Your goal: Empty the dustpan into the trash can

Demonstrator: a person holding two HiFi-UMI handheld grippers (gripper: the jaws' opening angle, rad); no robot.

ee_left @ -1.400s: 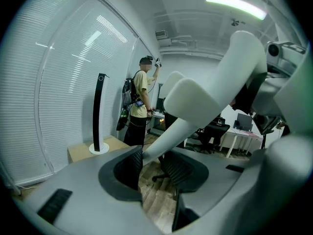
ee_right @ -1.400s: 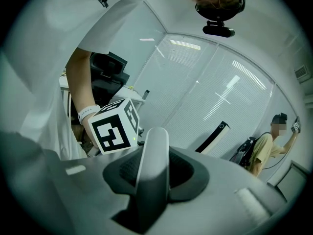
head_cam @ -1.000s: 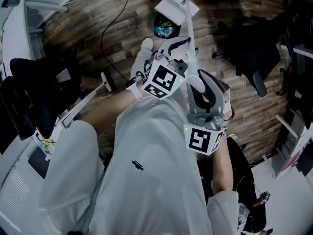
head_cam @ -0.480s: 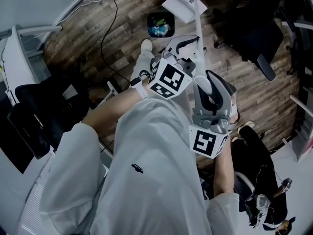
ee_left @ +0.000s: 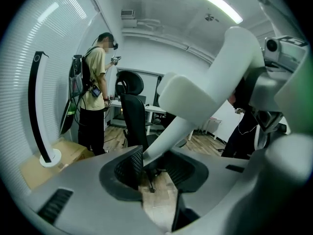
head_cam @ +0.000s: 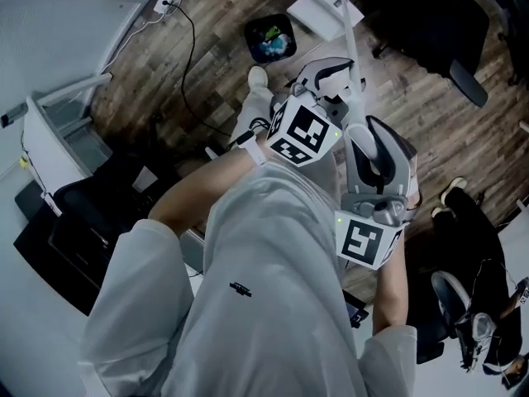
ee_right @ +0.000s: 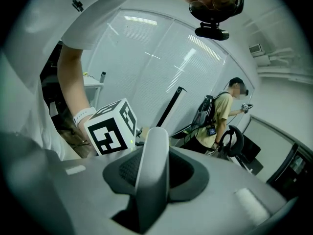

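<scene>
Left gripper [ee_left: 156, 174] and right gripper [ee_right: 154, 176] both clamp the handle [head_cam: 350, 44]; we see the dustpan [head_cam: 324, 11] ahead, just right of the can [head_cam: 271, 38].

Left forearm [head_cam: 202, 188] and right forearm [head_cam: 388, 288] pointing forward, left white-and-grey gripper [ee_left: 156, 175] sitting farther, jaws clamping wide on white plastic dustpan handle [head_cam: 350, 35], right white-and-grey gripper [ee_right: 151, 175] sitting nearer, pinching same handle, both tilting downward
</scene>
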